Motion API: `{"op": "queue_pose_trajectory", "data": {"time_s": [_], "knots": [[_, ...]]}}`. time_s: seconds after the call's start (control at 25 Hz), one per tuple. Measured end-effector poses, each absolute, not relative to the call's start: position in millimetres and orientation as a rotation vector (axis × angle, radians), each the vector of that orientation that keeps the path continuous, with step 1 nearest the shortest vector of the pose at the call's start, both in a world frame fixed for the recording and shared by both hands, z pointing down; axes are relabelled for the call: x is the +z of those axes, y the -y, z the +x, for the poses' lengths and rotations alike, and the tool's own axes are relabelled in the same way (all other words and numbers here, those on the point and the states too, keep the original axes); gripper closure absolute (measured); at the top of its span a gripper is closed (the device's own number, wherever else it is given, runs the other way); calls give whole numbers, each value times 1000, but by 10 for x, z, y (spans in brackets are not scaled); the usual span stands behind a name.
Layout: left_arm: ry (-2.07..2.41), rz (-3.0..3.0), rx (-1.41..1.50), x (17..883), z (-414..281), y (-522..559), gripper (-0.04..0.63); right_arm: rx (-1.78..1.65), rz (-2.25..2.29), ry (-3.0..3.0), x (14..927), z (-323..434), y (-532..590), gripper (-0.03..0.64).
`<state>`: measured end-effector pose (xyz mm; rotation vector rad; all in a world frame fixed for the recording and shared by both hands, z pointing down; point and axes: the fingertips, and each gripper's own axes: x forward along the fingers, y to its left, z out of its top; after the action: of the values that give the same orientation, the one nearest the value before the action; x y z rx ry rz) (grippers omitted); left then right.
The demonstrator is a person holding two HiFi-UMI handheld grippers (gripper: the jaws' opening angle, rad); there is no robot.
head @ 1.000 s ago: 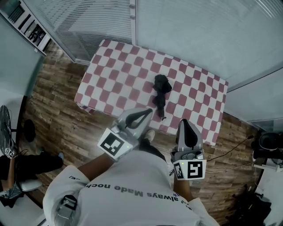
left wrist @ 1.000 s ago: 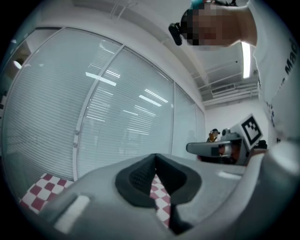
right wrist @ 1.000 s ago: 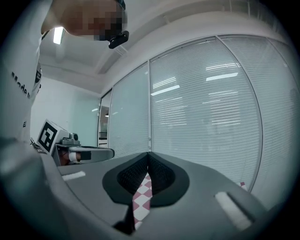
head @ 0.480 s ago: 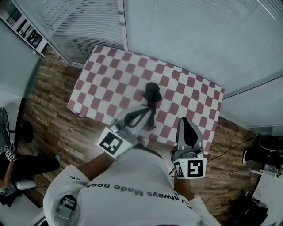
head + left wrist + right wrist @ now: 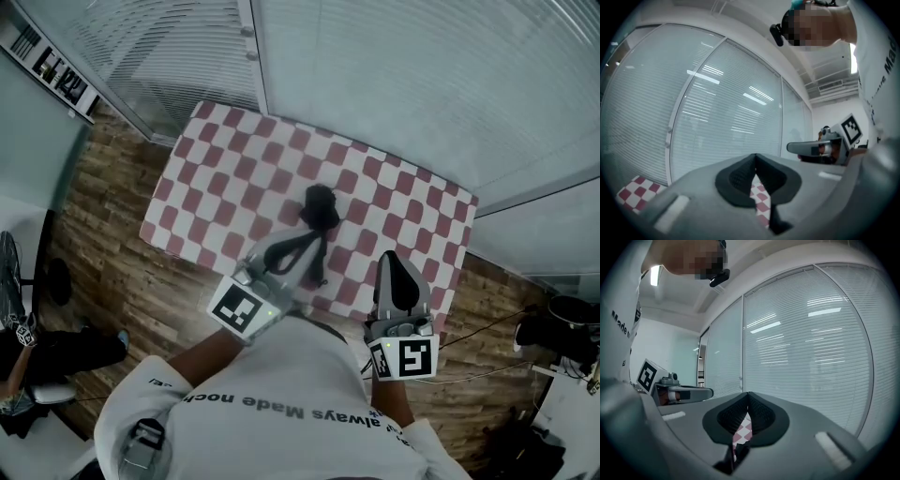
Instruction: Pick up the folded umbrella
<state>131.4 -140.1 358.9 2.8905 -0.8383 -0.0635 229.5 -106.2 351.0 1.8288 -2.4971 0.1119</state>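
Observation:
The folded black umbrella [image 5: 321,206] lies on the red-and-white checked table [image 5: 234,178], bunched end away from me and thin end toward the near edge. My left gripper [image 5: 314,239] is held level over the table's near part, its tip overlapping the umbrella's thin end in the head view; whether they touch I cannot tell. Its jaws meet at the tip, shut and empty [image 5: 755,159]. My right gripper [image 5: 396,261] hovers at the near right edge, to the right of the umbrella, also shut with nothing in it [image 5: 748,397].
Glass walls with blinds [image 5: 403,84] stand right behind the table. Wood floor [image 5: 112,234] surrounds it. A shelf [image 5: 47,56] is at the far left, a seated person [image 5: 28,352] at the left edge, and cables [image 5: 487,370] and dark gear at the right.
Both grippers have come closer to the table. The left tip, which was short of the near edge, now overlaps the umbrella's thin end; the right tip has reached the near right edge.

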Motion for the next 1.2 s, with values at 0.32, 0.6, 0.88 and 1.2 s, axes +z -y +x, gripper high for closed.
{"op": "queue_pose_trajectory", "data": {"time_s": [0.32, 0.6, 0.88, 1.2], "knots": [[826, 2902, -79, 3478, 1057, 1807, 592, 66, 1853, 2498, 3334, 2037, 1493, 615], [815, 2942, -59, 3427, 816, 2126, 592, 19, 1890, 2476, 3232, 1842, 1730, 615], [804, 2926, -75, 3488, 769, 2307, 592, 58, 1876, 2440, 3413, 1770, 1870, 613], [810, 2895, -35, 3780, 758, 2363, 592, 260, 1777, 2368, 4078, 1734, 2009, 512]]}}
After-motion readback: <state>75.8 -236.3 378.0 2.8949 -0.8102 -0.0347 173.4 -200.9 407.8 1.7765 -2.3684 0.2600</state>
